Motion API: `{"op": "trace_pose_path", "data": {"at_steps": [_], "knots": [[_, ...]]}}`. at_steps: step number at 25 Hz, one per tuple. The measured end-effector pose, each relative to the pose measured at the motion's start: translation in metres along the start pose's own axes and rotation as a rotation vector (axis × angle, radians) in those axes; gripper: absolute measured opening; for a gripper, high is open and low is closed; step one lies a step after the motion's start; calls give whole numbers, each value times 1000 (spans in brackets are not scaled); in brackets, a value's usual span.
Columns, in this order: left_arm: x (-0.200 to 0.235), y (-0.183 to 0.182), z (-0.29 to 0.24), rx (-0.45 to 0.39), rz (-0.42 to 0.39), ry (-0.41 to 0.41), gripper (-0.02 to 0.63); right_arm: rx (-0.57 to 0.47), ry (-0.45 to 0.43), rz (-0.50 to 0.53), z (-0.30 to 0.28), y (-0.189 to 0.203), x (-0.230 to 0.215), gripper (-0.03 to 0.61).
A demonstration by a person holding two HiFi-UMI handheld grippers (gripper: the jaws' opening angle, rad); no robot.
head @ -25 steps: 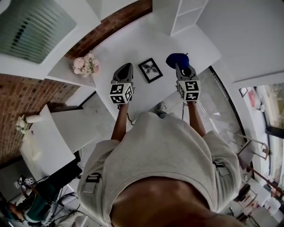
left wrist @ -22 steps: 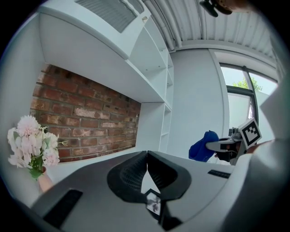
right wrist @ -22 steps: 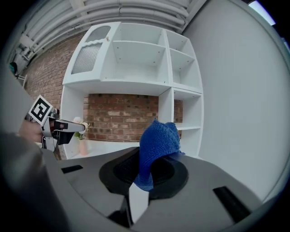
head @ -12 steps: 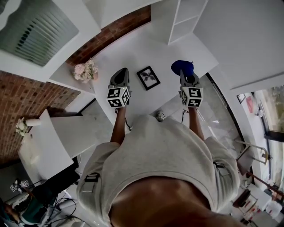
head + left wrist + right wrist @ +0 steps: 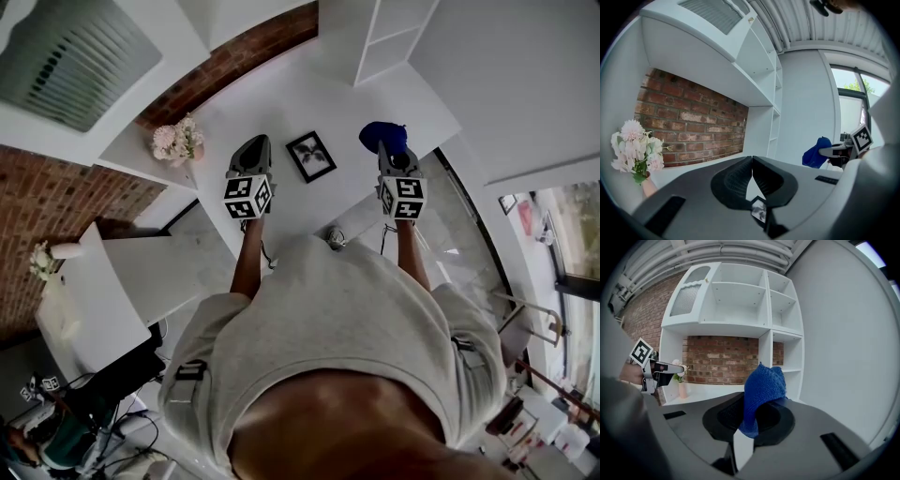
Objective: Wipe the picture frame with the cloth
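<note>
A small black picture frame [image 5: 311, 156] with a leaf print lies flat on the white counter [image 5: 281, 103], between my two grippers. My left gripper [image 5: 251, 148] hovers to the frame's left, shut with nothing between its jaws; a bit of the frame [image 5: 759, 211] shows under the jaws in the left gripper view. My right gripper [image 5: 389, 150] is to the frame's right, shut on a blue knitted cloth [image 5: 382, 136]. The cloth [image 5: 761, 392] bunches up out of the jaws in the right gripper view. The cloth [image 5: 816, 152] and right gripper [image 5: 836, 152] also show in the left gripper view.
A vase of pale pink flowers [image 5: 176, 141] stands at the counter's back left, before a brick wall [image 5: 234, 56]. White shelves [image 5: 740, 305] rise above the counter. The counter's front edge runs just in front of my arms. A white table [image 5: 98, 300] stands lower left.
Both grippers have drawn slightly apart and shifted a little up the view, with the cloth still held on the right. The frame has stayed flat on the counter.
</note>
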State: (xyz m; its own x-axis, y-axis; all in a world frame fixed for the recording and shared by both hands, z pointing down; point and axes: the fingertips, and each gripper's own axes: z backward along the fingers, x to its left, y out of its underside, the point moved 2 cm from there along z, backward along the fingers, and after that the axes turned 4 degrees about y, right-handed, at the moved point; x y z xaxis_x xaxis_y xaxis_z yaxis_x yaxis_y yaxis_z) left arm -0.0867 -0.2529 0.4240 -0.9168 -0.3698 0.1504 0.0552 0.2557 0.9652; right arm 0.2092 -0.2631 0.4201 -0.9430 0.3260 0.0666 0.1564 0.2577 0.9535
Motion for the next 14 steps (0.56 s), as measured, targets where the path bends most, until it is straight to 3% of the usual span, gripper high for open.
{"op": "trace_pose_path", "data": {"at_steps": [14], "knots": [[5, 7, 4, 14, 4, -8, 18, 26, -24, -3, -5, 12, 10, 57]]}}
